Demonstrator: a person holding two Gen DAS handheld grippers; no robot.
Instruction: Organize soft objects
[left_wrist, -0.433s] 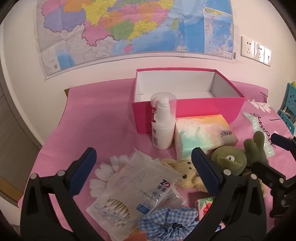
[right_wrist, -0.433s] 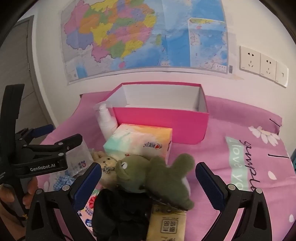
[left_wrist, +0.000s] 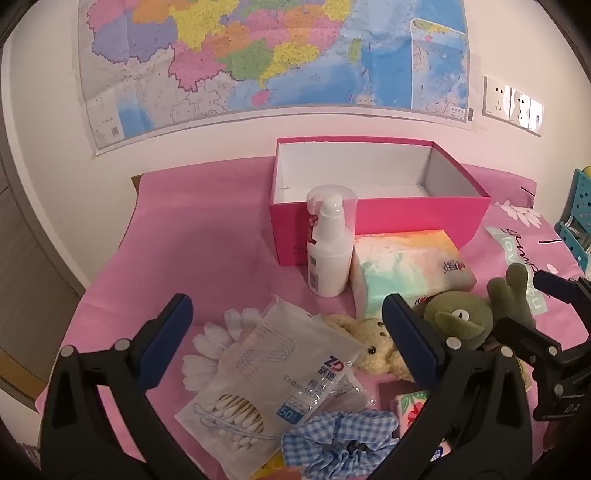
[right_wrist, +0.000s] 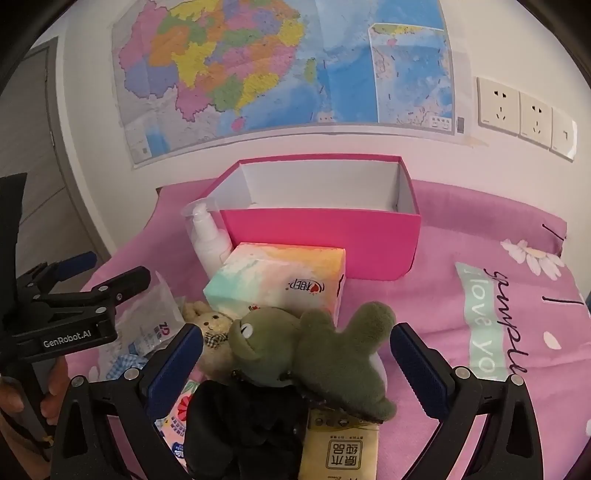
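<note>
An open pink box (left_wrist: 373, 218) (right_wrist: 321, 236), empty inside, stands at the back of the pink cloth. In front of it lie a pastel tissue pack (left_wrist: 410, 269) (right_wrist: 280, 280), a green plush frog (left_wrist: 461, 317) (right_wrist: 314, 347), a small beige plush bear (left_wrist: 373, 343) (right_wrist: 210, 332) and a blue checked scrunchie (left_wrist: 340, 439). My left gripper (left_wrist: 288, 332) is open and empty above a cotton swab bag (left_wrist: 273, 376). My right gripper (right_wrist: 295, 358) is open, its fingers on either side of the frog, apart from it.
A white pump bottle (left_wrist: 328, 247) (right_wrist: 208, 240) stands left of the tissue pack. A black soft item (right_wrist: 243, 428), a yellow packet (right_wrist: 343, 446) and a floral packet (left_wrist: 410, 406) lie near the front. A blue rack (left_wrist: 576, 218) is at the right edge.
</note>
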